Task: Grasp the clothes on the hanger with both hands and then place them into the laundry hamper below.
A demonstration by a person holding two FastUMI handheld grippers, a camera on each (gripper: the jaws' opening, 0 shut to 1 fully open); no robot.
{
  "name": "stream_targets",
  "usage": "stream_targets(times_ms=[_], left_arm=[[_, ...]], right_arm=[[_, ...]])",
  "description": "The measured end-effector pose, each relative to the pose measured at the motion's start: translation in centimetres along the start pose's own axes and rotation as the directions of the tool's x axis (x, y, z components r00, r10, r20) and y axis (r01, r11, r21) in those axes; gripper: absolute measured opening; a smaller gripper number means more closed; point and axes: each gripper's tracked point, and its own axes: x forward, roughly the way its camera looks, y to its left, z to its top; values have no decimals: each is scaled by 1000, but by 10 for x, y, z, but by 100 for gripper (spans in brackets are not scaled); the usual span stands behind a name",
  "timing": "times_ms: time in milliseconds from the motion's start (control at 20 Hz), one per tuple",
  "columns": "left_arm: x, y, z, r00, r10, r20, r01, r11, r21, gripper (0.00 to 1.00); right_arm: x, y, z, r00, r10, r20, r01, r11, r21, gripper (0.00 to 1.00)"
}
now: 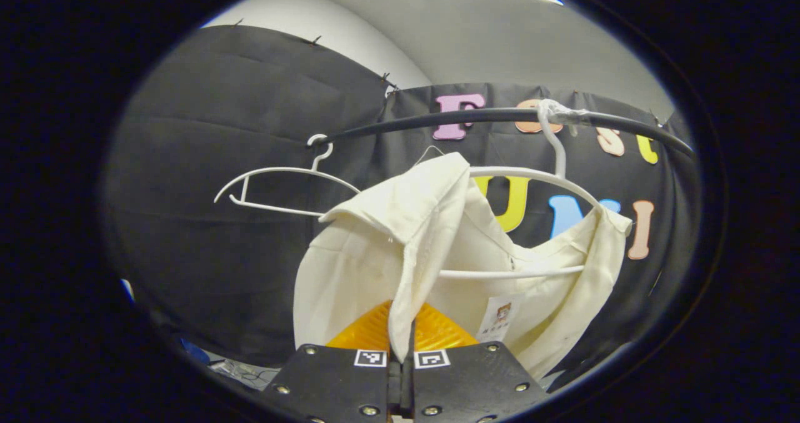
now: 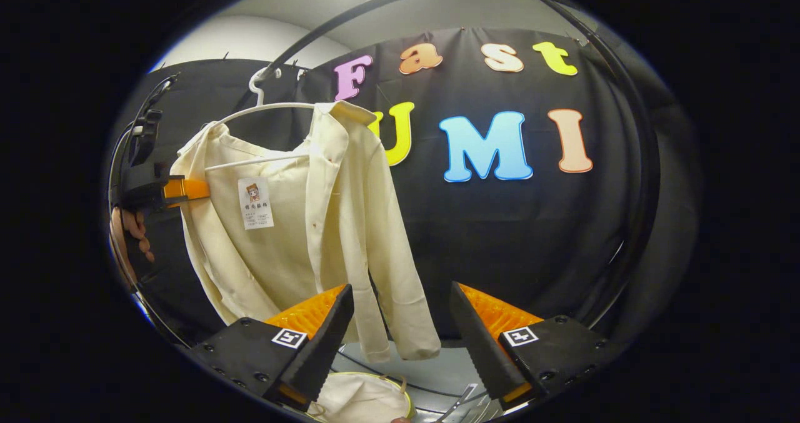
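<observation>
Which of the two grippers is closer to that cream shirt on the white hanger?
The left. The left gripper is shut on the front edge of the cream-coloured cloth shirt, which hangs on the white plastic hanger. The right gripper is open, apart from the shirt.

The cream cotton shirt (image 2: 294, 223) hung on a white plastic hanger (image 2: 262, 107) from the curved black rail (image 2: 350, 17), before the booth wall. A second, bare white hanger (image 1: 275, 185) hung left of it. The round cloth-lined laundry hamper (image 2: 362, 398) sat below the shirt's sleeve.
</observation>
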Motion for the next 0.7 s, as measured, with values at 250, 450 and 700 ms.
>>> stream_targets(times_ms=[250, 450, 700], left_arm=[[-27, 1, 13, 994, -109, 10, 108, 993, 39, 2], [-43, 8, 28, 986, -165, 0, 165, 986, -7, 1], [-58, 23, 34, 979, -203, -7, 202, 976, -86, 0]], right_arm=[[-1, 37, 32, 998, -1, 69, 1, 1000, 6, 98], [1, 73, 56, 993, 15, 115, -16, 1000, 9, 98], [-2, 123, 69, 989, 72, 126, -70, 997, -18, 98]])
